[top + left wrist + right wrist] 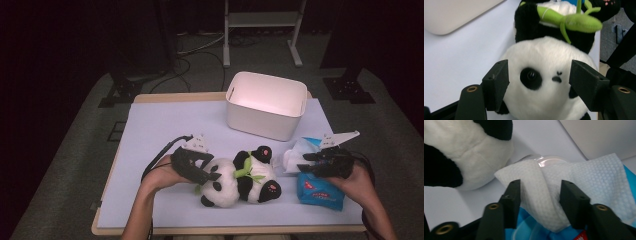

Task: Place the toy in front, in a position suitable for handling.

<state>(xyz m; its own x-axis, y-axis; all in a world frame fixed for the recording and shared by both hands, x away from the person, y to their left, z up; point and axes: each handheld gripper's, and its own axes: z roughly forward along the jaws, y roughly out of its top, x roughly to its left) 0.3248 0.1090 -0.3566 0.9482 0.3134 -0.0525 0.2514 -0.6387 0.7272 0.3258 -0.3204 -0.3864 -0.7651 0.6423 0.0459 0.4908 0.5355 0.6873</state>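
The black-and-white plush panda (pixel 239 181) with a green felt bamboo sprig (pixel 248 171) on its chest lies on its back on the pale lavender table mat (pixel 150 130), between the two grippers. Its round white head (pixel 541 82) sits between the jaws of the left gripper (pixel 209 176): in the left gripper view one black pad stands at each side of the face, level with the eye patch and the small stitched nose. The jaws are spread about as wide as the head, and whether the pads press into the plush or only flank it cannot be told. The panda's body and pink-soled feet stretch away from this gripper, towards the right one.

The right gripper (pixel 309 163) is just beyond the panda's feet. Its jaws stand on either side of a fold of white embossed wipe (pixel 549 192) that rises out of a blue soft plastic wipes packet (pixel 320 192). The pads lie against the bunched sheet on both sides, so this gripper has the wipe pinched. The packet lies flat on the mat beneath the gripper, close to the person's right hand (pixel 357 182).

Farther from both grippers, across the mat, stands a white rectangular plastic bin (pixel 265 106) with rounded corners, open at the top, well apart from the panda. Beyond the table, a dark carpeted floor (pixel 65 150) with cables and stand legs shows.
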